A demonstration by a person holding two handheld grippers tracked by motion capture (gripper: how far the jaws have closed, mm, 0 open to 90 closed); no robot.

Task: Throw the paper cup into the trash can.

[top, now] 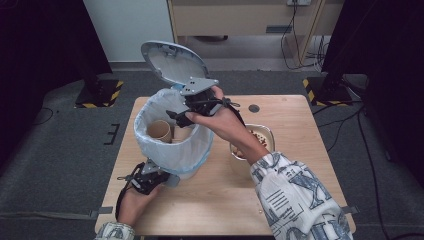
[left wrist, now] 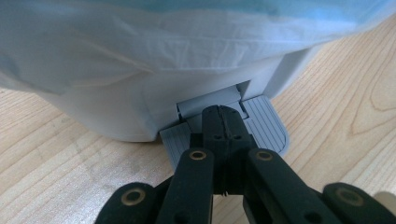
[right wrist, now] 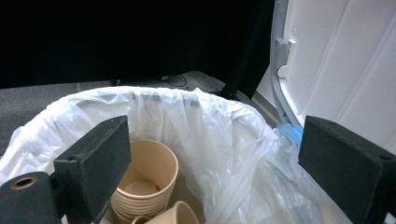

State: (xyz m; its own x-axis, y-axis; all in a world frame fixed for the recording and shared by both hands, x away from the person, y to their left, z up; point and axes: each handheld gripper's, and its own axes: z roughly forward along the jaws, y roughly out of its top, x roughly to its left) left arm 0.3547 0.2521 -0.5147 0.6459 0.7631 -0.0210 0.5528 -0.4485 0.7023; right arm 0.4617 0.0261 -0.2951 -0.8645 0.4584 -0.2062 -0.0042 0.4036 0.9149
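Right gripper [top: 181,117] poised, seemingly empty, over bin [top: 172,150].

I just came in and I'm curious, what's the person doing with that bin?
The person is throwing paper cups into a small pedal bin on the table. The left tool, shut, presses the pedal, so the lid stands open. The right tool hangs open over the bag, holding nothing, with cups lying inside.
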